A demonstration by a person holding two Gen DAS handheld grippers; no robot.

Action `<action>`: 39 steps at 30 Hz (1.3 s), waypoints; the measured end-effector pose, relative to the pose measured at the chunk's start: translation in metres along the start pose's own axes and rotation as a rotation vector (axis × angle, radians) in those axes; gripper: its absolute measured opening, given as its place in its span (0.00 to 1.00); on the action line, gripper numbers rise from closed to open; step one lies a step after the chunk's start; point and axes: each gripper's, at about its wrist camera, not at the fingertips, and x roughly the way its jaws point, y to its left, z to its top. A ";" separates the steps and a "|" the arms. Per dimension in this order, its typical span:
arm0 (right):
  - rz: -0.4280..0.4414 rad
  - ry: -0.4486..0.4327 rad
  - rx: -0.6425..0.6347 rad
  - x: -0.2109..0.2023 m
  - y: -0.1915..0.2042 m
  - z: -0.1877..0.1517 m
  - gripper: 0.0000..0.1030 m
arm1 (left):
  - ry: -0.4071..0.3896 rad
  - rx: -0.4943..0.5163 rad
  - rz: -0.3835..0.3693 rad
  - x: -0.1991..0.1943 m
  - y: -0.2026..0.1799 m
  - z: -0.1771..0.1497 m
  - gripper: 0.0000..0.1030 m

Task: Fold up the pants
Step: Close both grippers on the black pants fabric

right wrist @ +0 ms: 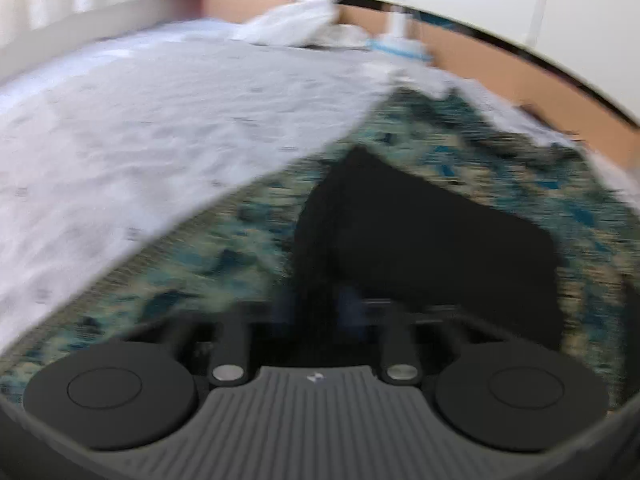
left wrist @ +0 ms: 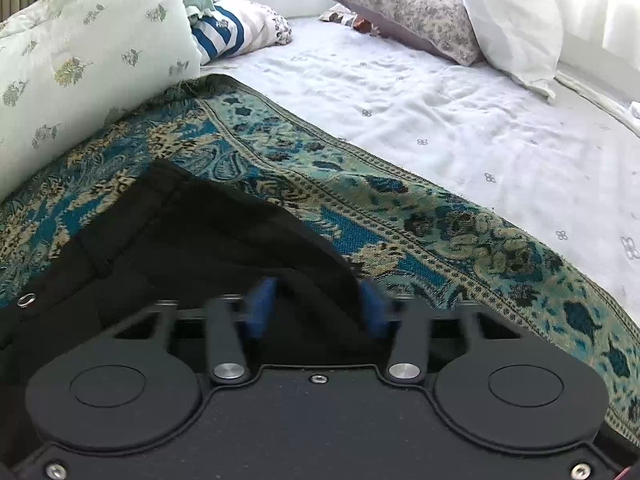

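Black pants (left wrist: 192,240) lie on the patterned throw (left wrist: 400,216), near its edge by the white sheet (left wrist: 420,92). Left gripper (left wrist: 316,308) clamps a raised fold of the pants. Right gripper (right wrist: 320,308) closed on the pants — blurred. Lift both evenly; keep edges aligned.

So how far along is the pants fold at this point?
Early. Done: black pants laid on the patterned cloth. In hand: left gripper has pants fabric between its blue pads; right gripper sits shut at another part of the pants, the grip blurred. Left: no finished fold visible, so all the folding.
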 end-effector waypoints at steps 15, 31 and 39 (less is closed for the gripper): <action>0.217 0.030 0.213 -0.036 -0.129 -0.004 0.04 | -0.015 0.007 -0.238 -0.067 0.083 -0.001 0.08; 0.462 -0.018 0.335 -0.086 -0.354 -0.083 0.04 | -0.124 0.006 -0.508 -0.170 0.259 -0.087 0.08; 0.479 -0.020 0.406 -0.092 -0.430 -0.129 0.04 | -0.131 0.027 -0.511 -0.202 0.316 -0.133 0.08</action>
